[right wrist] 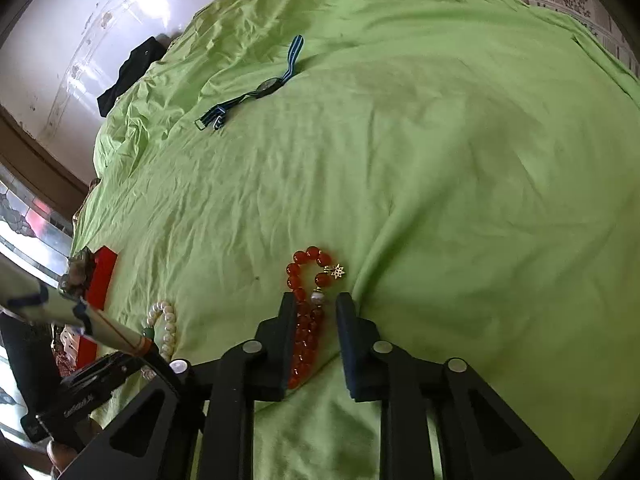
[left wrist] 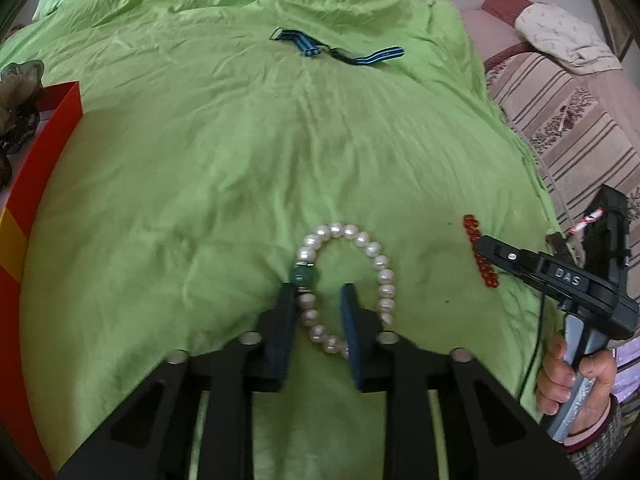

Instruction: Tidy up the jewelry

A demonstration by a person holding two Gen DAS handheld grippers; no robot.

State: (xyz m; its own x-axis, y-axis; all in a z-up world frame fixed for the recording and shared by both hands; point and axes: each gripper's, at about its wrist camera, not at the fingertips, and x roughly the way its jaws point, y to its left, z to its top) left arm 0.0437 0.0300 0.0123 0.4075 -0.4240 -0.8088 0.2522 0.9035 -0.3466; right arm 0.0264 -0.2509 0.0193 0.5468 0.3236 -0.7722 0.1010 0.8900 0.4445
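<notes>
A green sheet point(left wrist: 280, 160) covers the bed, and the jewelry lies spread across it. The left tongs point(left wrist: 319, 292) point down at the pearl bracelet point(left wrist: 376, 252), which lies flat as a ring; one side of the ring, just below its green bead point(left wrist: 305, 276), runs between the two fingers, against the left one, while a gap remains to the right one, so these tongs are parted and not clamping. The right tongs point(right wrist: 317, 300) stand over the red bead bracelet point(right wrist: 304, 280), whose folded strand lies between the fingers close to the left one, with green sheet showing before the right one; they too are parted, gripping nothing. A gold star charm point(right wrist: 338, 271) and a silver bead point(right wrist: 318, 297) sit at the far end of that bracelet. Farther up the bed lies a watch point(right wrist: 266, 87) with a blue striped strap, well apart from both bracelets. A red box point(left wrist: 44, 152) stands at the left edge of the bed. In the left view a hand point(left wrist: 568, 376) grips the handle of the right tongs.
</notes>
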